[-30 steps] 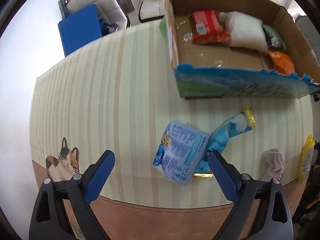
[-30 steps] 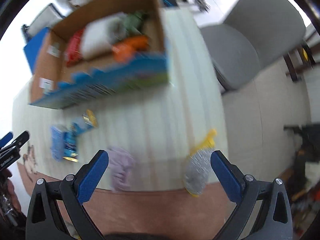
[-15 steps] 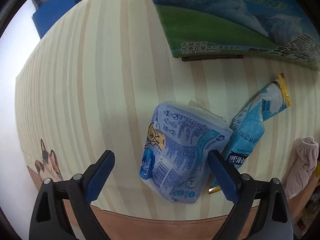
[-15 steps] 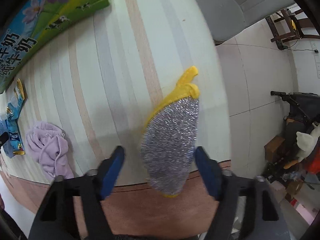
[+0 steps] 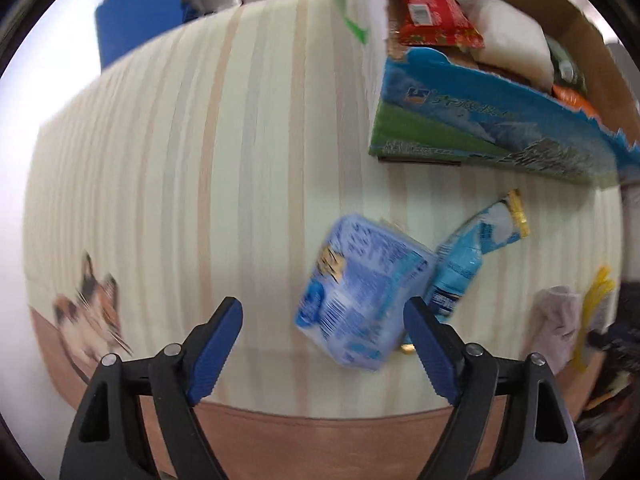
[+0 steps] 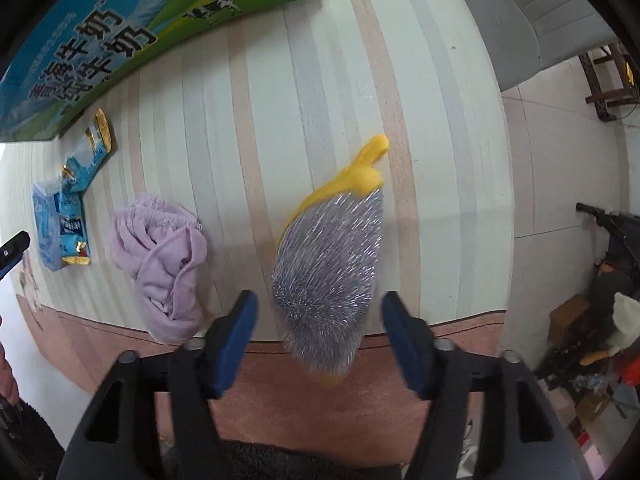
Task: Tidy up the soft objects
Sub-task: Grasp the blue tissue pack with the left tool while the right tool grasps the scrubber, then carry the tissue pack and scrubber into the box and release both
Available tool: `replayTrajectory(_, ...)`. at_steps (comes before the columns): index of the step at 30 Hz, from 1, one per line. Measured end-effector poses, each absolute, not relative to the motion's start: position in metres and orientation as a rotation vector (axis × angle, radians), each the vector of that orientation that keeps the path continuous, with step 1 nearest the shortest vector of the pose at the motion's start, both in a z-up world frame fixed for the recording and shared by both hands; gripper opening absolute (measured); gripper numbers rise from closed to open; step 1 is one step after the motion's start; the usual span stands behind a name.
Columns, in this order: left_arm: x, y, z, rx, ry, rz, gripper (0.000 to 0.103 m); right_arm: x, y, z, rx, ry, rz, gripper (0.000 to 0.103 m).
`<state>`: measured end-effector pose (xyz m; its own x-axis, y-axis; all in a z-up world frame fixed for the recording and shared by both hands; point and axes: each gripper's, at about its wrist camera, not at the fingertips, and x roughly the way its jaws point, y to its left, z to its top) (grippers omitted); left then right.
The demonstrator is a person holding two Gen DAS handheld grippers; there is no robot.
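A lived-in home room is showing here: a striped, cat-printed cloth [image 5: 224, 184] is covering the worktop, a grey upholstered chair [image 6: 532, 20] is standing alongside, clutter is crowding the tiled floor [image 6: 560, 152].

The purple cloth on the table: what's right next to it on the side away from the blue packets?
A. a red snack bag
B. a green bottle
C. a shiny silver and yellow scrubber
C: in the right wrist view the purple cloth lies between the blue packets and the silver and yellow scrubber.
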<state>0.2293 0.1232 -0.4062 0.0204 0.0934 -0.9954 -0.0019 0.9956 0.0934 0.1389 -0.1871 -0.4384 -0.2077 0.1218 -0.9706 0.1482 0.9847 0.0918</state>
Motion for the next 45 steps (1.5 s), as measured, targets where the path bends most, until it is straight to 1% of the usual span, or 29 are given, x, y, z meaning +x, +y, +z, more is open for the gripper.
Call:
replayTrajectory(1,0.234,0.118,-0.415,0.109,1.572,0.054,0.083,0.142,-0.189,-0.438,0.199,1.782,-0.034,0.086)
replayTrajectory(5,0.249,0.101,-0.455,0.238,1.666,0.014,0.083,0.145,-0.189,-0.444,0.184,1.793,-0.058,0.086)
replayTrajectory(7,0.252,0.095,-0.467,0.239,1.688,0.008,0.088,0.145,-0.187,-0.446,0.178,1.799,-0.057,0.086)
replayTrajectory(9,0.256,0.089,-0.471,0.222,1.693,0.018,0.088,0.144,-0.186,-0.450,0.171,1.805,-0.052,0.086)
replayTrajectory(10,0.255,0.089,-0.473,0.195,1.691,0.025,0.085,0.142,-0.186,-0.450,0.180,1.807,-0.046,0.086)
replayTrajectory(11,0.257,0.100,-0.477,0.144,1.692,0.031,0.076,0.156,-0.182,-0.457,0.195,1.811,-0.043,0.086)
replayTrajectory(12,0.255,0.106,-0.477,0.069,1.701,0.027,0.068,0.156,-0.188,-0.460,0.210,1.813,-0.040,0.086)
replayTrajectory(13,0.249,0.116,-0.478,-0.034,1.716,0.021,0.058,0.158,-0.193,-0.465,0.226,1.812,-0.038,0.086)
replayTrajectory(17,0.237,0.144,-0.474,-0.248,1.700,0.097,0.044,0.150,-0.210,-0.463,0.297,1.789,-0.043,0.086)
replayTrajectory(24,0.203,0.162,-0.468,-0.316,1.667,0.134,0.037,0.143,-0.231,-0.455,0.362,1.761,-0.054,0.086)
replayTrajectory(25,0.188,0.151,-0.460,-0.324,1.663,0.132,0.036,0.142,-0.232,-0.454,0.364,1.761,-0.051,0.086)
replayTrajectory(32,0.166,0.139,-0.431,-0.375,1.623,0.096,0.028,0.150,-0.229,-0.466,0.390,1.752,-0.037,0.085)
replayTrajectory(33,0.165,0.135,-0.429,-0.379,1.618,0.088,0.027,0.152,-0.228,-0.467,0.389,1.748,-0.034,0.084)
replayTrajectory(34,0.164,0.132,-0.425,-0.386,1.612,0.083,0.022,0.153,-0.226,-0.467,0.384,1.739,-0.027,0.074)
replayTrajectory(35,0.164,0.130,-0.423,-0.393,1.607,0.080,0.010,0.154,-0.220,-0.470,0.376,1.739,-0.021,0.057)
replayTrajectory(36,0.162,0.129,-0.419,-0.399,1.603,0.074,0.008,0.155,-0.217,-0.471,0.361,1.742,-0.017,0.057)
replayTrajectory(40,0.168,0.135,-0.409,-0.371,1.605,0.064,0.007,0.152,-0.201,-0.467,0.337,1.736,0.037,0.055)
replayTrajectory(42,0.182,0.133,-0.420,-0.313,1.628,0.050,0.009,0.152,-0.194,-0.462,0.302,1.728,0.049,0.055)
replayTrajectory(43,0.181,0.133,-0.423,-0.297,1.637,0.042,0.011,0.152,-0.192,-0.460,0.293,1.725,0.055,0.055)
replayTrajectory(44,0.182,0.135,-0.429,-0.291,1.644,0.053,0.019,0.152,-0.189,-0.458,0.290,1.721,0.065,0.055)
replayTrajectory(45,0.183,0.138,-0.435,-0.299,1.646,0.066,0.025,0.152,-0.187,-0.456,0.287,1.721,0.073,0.055)
